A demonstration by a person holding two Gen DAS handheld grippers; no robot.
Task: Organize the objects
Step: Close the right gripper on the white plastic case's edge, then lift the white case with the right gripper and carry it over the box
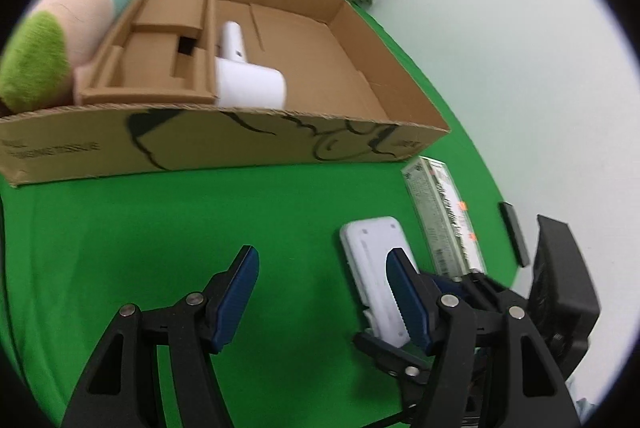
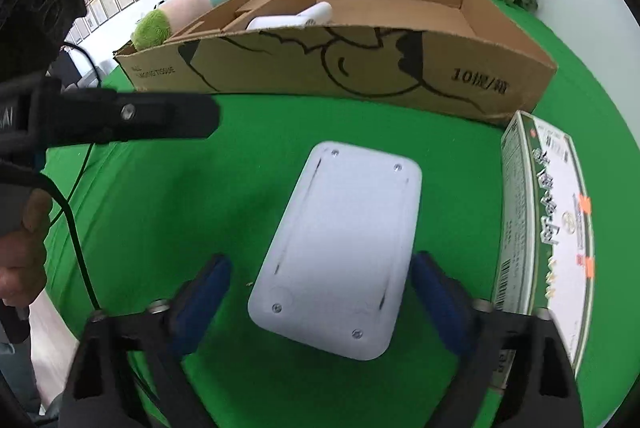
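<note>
The right gripper (image 2: 320,292) was spread wide, its blue pads (image 2: 202,302) flanking the near end of a flat white device (image 2: 340,248) without clearly touching it; whether the right pad grazed its edge could not be told. The device lay on the green counter (image 2: 160,208), underside up with small screws showing, its long axis running away from the gripper toward the cardboard box (image 2: 360,68), leaning slightly right. Its near corners were blurred.

In the left wrist view, the left gripper (image 1: 320,292) was also spread and held nothing, hovering over bare counter; its right finger (image 1: 404,296) covered part of the same device (image 1: 370,248), and the right gripper's frame hid the device's near end.

Just right of the device lay a long green-and-white carton (image 2: 548,228), roughly parallel to it, its lower end cut off by the gripper. Inside the box, a white appliance (image 1: 248,80) was partly hidden behind a cardboard insert (image 1: 160,40), and a plush toy (image 1: 60,40) sat at the left end.
</note>
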